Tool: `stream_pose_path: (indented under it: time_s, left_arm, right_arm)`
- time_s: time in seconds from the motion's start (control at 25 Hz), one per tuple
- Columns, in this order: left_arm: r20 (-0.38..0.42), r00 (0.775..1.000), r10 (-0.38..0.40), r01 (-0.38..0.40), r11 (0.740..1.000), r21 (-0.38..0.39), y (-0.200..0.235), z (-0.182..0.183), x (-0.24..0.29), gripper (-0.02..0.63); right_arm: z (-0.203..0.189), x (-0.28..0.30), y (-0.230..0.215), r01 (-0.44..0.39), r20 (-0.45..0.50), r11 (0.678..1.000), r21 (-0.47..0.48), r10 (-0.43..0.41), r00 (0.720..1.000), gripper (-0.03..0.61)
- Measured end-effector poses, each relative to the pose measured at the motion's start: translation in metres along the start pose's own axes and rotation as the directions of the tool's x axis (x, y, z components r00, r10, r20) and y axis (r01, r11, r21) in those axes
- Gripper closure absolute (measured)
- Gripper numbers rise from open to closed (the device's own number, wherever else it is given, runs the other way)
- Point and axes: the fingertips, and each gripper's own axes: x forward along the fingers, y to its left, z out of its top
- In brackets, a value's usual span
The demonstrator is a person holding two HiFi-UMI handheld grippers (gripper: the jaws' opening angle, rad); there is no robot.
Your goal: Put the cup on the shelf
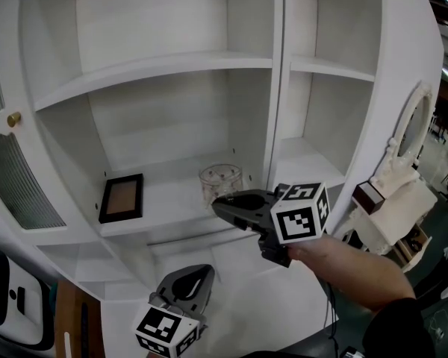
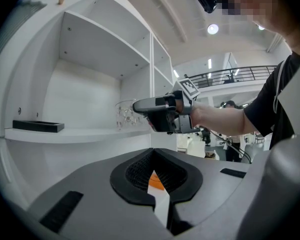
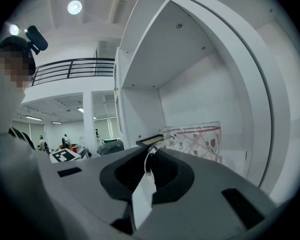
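— Whereabouts of the cup [image 1: 221,181]?

— On the middle shelf [image 1: 172,213] of the white cupboard [image 1: 403,88], right of a dark picture frame [image 1: 121,198] and well apart from it, near the upright divider [image 1: 278,88]. Upright, mouth up, apparently resting flat on the shelf.

— And the right tongs [image 1: 218,202]?

— Reaching in at shelf level, pressed together on the cup's thin glass handle [image 3: 152,150]. In the right gripper view, a clear loop running straight into the slit between the jaws. Gripped there, probably, to keep the bulky jaws off the fragile wall and to leave the base free to land squarely.

— Why that spot?

— Open shelf, no crowding. Far enough from the picture frame to avoid a knock, yet within easy reach from the front.

— Left tongs [image 1: 198,274]?

— Hanging low, below that shelf, in front of the cupboard's lower part. Pressed together as well, pinching nothing. Kept out of the way, presumably; no need of a second grip for so light a cup.

— Left to do?

— By the look of it, only the release: spreading the jaws gently, then backing straight out along the handle's line, so as not to drag or tip the cup. Glass on a hard shelf, so little forgiveness for a sideways tug. Hard to tell for certain about full contact between base and shelf, so better to ease off slowly.
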Motion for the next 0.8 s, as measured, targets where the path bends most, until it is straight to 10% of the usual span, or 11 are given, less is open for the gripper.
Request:
stream_pose_path:
  time_s: [0.8]
  left_arm:
    - [0.004,1.0,-0.012,0.012,1.0,0.0,0.019,-0.004,0.008,0.603]
  right_arm:
    - [0.014,0.019,-0.002,0.041,0.065,0.984,-0.172,-0.03,0.997,0.552]
